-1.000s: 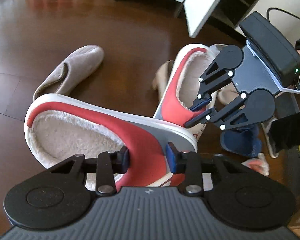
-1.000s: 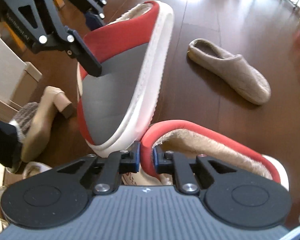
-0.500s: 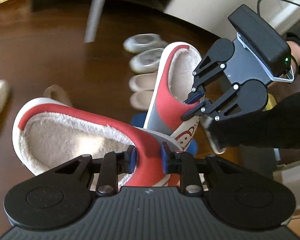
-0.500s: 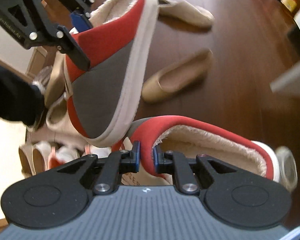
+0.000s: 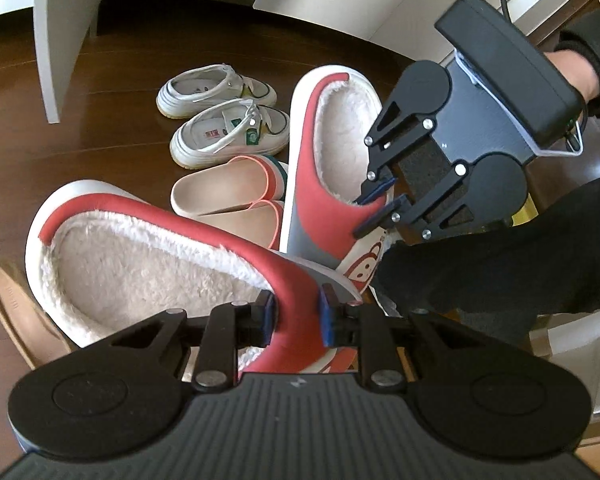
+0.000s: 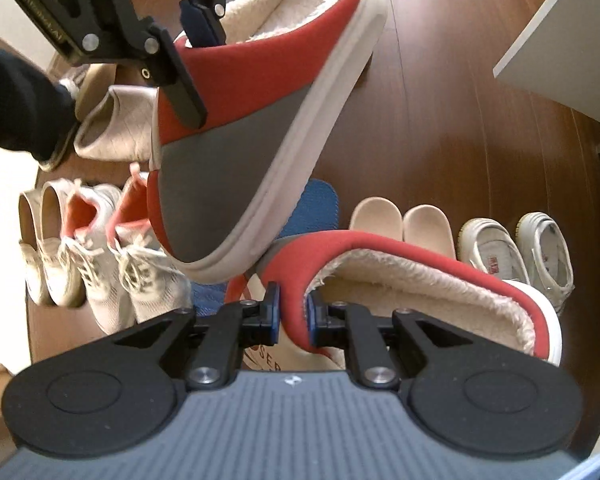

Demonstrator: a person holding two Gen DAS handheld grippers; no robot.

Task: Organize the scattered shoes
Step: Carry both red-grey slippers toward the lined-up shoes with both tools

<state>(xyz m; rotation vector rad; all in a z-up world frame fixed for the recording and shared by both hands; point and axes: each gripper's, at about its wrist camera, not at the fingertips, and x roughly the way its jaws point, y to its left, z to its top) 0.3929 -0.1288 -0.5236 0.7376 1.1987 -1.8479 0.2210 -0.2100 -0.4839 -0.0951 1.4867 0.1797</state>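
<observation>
Two red fleece slippers are up off the floor, one pinched by its upper in my left hand-held gripper (image 5: 296, 316), its mate (image 6: 400, 276) in my right hand-held gripper (image 6: 289, 312), carried together toward the shoe row (image 6: 440, 232) as a pair.

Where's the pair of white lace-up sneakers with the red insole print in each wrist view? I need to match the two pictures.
Left wrist: white sneakers, upper centre-left on the floor, beyond the pink slides.
Right wrist: white sneakers, right edge, just right of the pink slides.
Shared landmark: the pink slides, next to them in the row.
</observation>
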